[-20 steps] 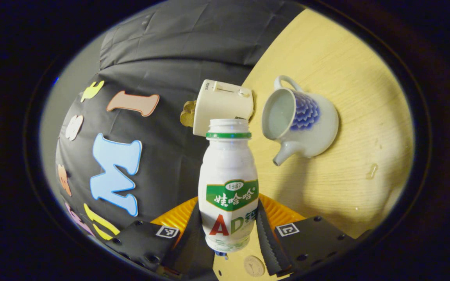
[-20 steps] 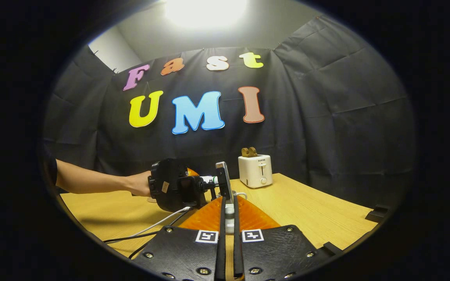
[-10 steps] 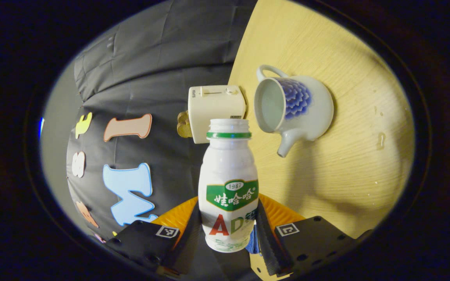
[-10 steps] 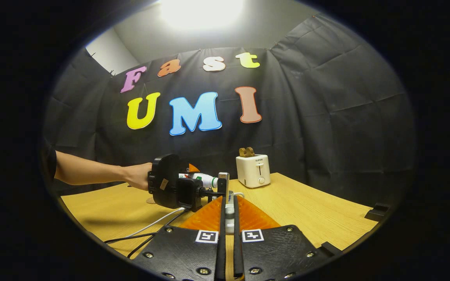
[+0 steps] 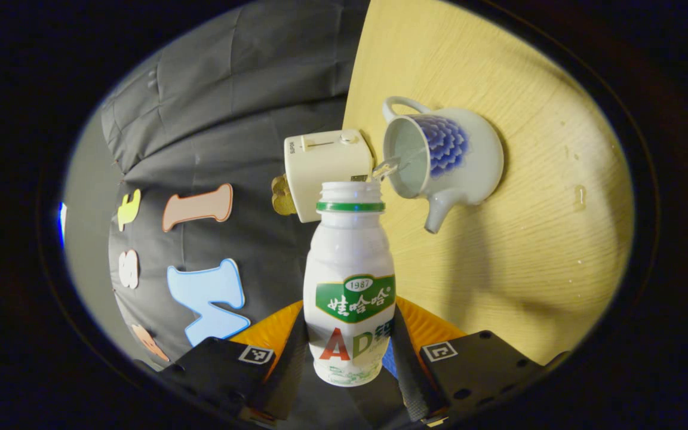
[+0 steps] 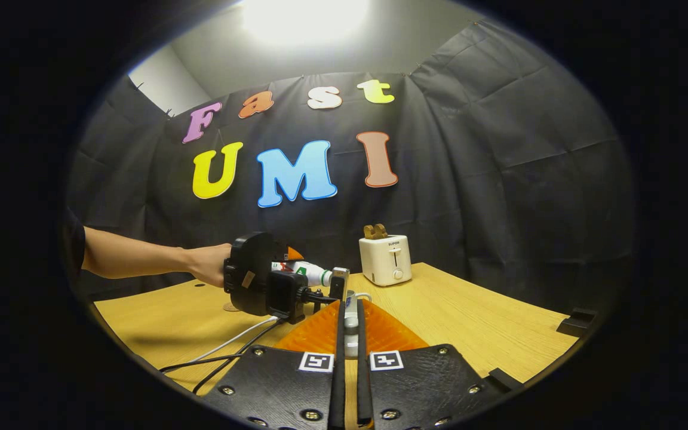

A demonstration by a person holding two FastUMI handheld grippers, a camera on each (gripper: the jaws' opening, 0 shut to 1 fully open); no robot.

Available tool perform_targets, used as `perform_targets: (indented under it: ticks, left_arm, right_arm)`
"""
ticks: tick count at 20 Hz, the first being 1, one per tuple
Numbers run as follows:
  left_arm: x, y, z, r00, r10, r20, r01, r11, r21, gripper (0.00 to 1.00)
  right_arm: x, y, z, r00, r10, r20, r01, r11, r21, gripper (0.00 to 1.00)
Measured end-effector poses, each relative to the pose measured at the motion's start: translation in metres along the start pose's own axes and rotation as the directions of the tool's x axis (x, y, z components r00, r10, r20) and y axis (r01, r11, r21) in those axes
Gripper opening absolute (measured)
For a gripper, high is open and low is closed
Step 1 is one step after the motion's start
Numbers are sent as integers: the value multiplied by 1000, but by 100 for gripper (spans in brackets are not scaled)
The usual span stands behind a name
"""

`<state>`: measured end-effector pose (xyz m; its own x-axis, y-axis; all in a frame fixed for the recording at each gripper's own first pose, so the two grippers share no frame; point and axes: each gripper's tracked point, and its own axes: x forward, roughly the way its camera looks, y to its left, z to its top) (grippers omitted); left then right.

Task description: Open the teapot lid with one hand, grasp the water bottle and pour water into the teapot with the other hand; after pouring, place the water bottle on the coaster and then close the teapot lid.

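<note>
Gripping something small, perhaps the lid (image 6: 350, 322), right claw (image 6: 349, 358) hides it.

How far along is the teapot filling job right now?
Done: the teapot stands open, and the right claw is shut on its lid. In hand: the left claw tips the water bottle, a stream entering the pot. Left: bottle onto coaster, lid back on.

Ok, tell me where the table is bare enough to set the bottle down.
In the right gripper view, the table is bare right of the toaster, out to its far edge. The near-left part is free apart from the cables. It is crowded mid-table: the left gripper tips the bottle over the teapot, beside the toaster.
</note>
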<state>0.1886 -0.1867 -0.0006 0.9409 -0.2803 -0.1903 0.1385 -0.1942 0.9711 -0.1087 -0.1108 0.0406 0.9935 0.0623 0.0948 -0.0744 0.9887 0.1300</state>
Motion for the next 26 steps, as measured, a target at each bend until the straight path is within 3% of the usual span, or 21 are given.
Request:
perform_targets:
  ticks: [2,5,6,7,9,10,18,19,24,25,26]
  left_arm:
    - [0,1,1,1000,2,1,-2,1000,11,71]
    - [0,1,0,1000,8,0,-8,999,36,80]
    - [0,1,-1,1000,7,-2,-7,999,40,76]
    - [0,2,-1,1000,11,-6,-10,999,48,80]
    - [0,2,-1,1000,10,-4,-10,999,53,80]
    - [0,4,0,1000,14,-4,-14,998,59,75]
    - [-2,4,3,999,37,3,-37,992,122,76]
    - [-3,5,3,999,38,5,-38,991,128,80]
    - [-5,6,7,999,41,16,-43,986,160,80]
    - [-5,6,7,999,39,18,-41,986,161,75]
    - [-5,6,7,999,37,17,-39,986,165,80]
  right_arm:
    - [0,0,0,1000,-1,0,1,1000,-1,8]
    - [-1,-2,-1,1000,-3,-2,3,1000,0,8]
    - [-2,-2,0,1000,-4,0,4,1000,1,8]
    - [-2,-1,-1,1000,-3,-1,3,1000,2,8]
    - [-3,-1,-1,1000,-2,-1,2,1000,-1,8]
    - [-3,-1,-1,1000,-3,0,3,1000,-1,8]
    - [-5,-3,0,1000,-6,3,6,1000,1,8]
    - [-4,-2,0,1000,-6,1,6,1000,3,8]
    - [-4,-4,0,1000,-12,3,12,1000,10,8]
    - [-3,-3,1,1000,-11,3,11,1000,9,8]
    - [-3,-2,0,1000,-8,3,8,1000,6,8]
